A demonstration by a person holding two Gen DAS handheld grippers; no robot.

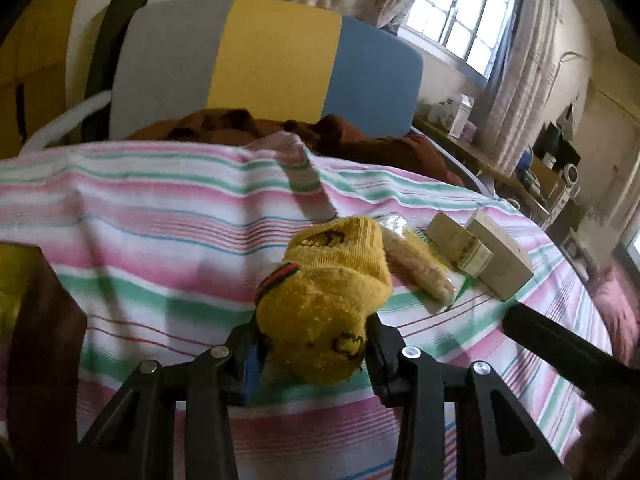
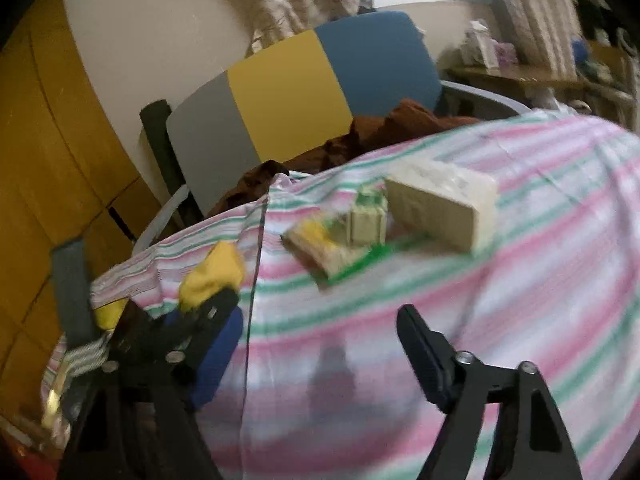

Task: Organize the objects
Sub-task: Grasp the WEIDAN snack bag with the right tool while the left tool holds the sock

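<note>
Left wrist view shows the left hand-held gripper (image 1: 314, 344) clenched on a yellow sock (image 1: 328, 300); carry it low toward the 2 boxes (image 1: 480, 250). The right hand-held gripper (image 2: 320, 344) hangs released, so keep it clear.

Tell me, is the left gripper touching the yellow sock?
Touching. The left wrist view shows the left gripper with both fingers pressed against the sides of the yellow sock, pinching it.

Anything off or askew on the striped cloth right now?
Nothing spilled or damaged. The striped cloth is rumpled near its far edge, and the boxes and snack packet lie loosely bunched. The yellow sock sits in the left gripper.
</note>
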